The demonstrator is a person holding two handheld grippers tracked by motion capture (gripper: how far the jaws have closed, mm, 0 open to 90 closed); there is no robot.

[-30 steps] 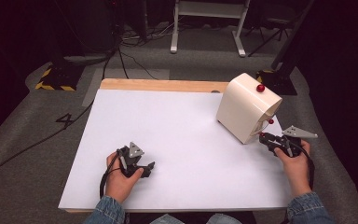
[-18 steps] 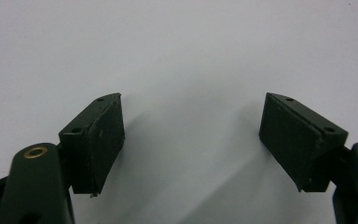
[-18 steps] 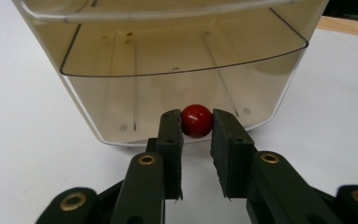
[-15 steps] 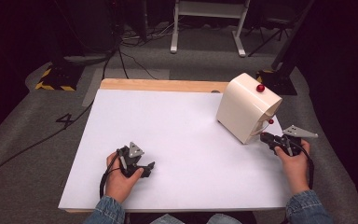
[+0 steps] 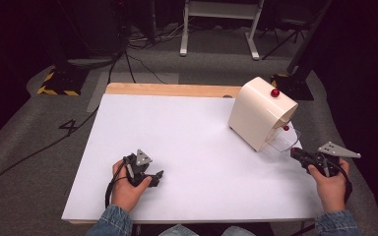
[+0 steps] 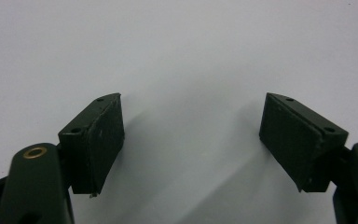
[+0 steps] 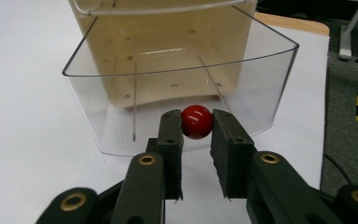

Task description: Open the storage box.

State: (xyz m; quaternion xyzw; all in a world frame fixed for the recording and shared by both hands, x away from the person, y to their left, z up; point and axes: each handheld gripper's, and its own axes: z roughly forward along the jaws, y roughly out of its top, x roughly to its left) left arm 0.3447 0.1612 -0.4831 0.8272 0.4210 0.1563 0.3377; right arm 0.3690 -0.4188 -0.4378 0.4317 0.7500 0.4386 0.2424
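black-and-yellow hazard block (image 5: 58, 84) on grey floor left of the white table (image 5: 187, 142); white stand legs (image 5: 219, 27) behind it.

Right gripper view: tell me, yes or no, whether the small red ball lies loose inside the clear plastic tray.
No, the small red ball is pinched between the right tongs, outside the clear plastic tray.

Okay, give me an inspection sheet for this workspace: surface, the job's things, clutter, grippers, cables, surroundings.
Surface: white table, wooden strip along its far edge.
Job's things: cream box at the far right with a red knob on top; clear drawer pulled out of it; red drawer knob.
Clutter: nothing seen.
Grippers: right gripper shut on the red drawer knob, jaws having just closed in; left gripper open, nothing between its jaws, low over the bare table.
Cables: one trails from the left gripper; more lie on the floor.
Surroundings: grey carpet, dark room, white stand legs behind.
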